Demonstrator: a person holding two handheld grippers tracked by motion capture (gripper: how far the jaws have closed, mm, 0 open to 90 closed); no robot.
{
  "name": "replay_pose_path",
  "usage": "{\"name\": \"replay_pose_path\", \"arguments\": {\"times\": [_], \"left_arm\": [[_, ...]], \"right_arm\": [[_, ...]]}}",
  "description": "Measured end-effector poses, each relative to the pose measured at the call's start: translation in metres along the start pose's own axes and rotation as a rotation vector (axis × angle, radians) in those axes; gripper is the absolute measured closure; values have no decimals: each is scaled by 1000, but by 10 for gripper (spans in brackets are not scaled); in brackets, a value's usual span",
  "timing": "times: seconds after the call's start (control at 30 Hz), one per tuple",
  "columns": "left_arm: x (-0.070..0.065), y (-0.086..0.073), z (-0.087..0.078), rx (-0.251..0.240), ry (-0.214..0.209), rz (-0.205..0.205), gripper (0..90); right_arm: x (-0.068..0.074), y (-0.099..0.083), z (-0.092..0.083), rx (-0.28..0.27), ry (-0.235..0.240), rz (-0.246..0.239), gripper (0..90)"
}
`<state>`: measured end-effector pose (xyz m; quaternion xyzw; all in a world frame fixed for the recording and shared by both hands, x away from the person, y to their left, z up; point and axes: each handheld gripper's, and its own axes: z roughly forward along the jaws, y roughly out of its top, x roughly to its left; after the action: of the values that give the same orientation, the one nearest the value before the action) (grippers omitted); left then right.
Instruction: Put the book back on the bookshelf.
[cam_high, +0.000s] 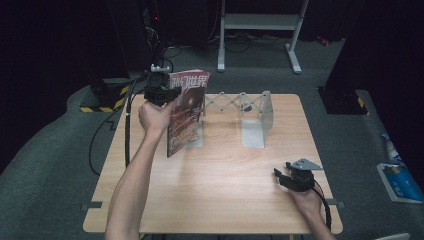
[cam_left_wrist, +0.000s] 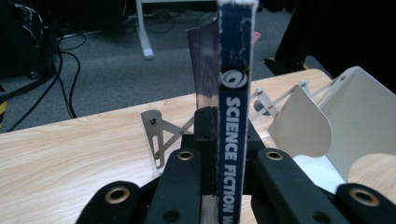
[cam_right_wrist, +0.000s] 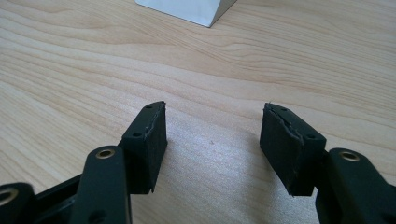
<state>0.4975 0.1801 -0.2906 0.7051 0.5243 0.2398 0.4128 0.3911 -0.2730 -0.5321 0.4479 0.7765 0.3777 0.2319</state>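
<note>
Magazine (cam_high: 186, 112): held upright by its spine, clamped between the black jaws of the left claw (cam_high: 162, 95), at the left end of the expandable metal book rack (cam_high: 250, 117), above the counter (cam_high: 215, 185). Glossy cover, thin blue spine with white lettering. Rack: matte grey sheet metal, scissor lattice. Right claw (cam_high: 286, 178): jaws spread wide, nothing between them, resting on pale wood-grain counter nearer than the rack.

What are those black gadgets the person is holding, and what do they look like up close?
They are two hand-held grippers. The left gripper and right gripper are both black, each with two blocky jaws, brass-coloured rivets at the joints and a black trailing cable. The right one carries a grey three-cornered plate on top. The person's forearms are bare, with no sleeves.
</note>
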Motion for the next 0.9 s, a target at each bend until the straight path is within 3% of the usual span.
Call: {"name": "replay_pose_path", "arguments": {"times": [0.5,0.9], "left_arm": [[1,-17,16,-89,-7,-12,840],[-1,-21,16,-47,4,32,833]], "right_arm": [[0,0,0,2,0,5,412],[1,0,0,2,0,5,412]]}}
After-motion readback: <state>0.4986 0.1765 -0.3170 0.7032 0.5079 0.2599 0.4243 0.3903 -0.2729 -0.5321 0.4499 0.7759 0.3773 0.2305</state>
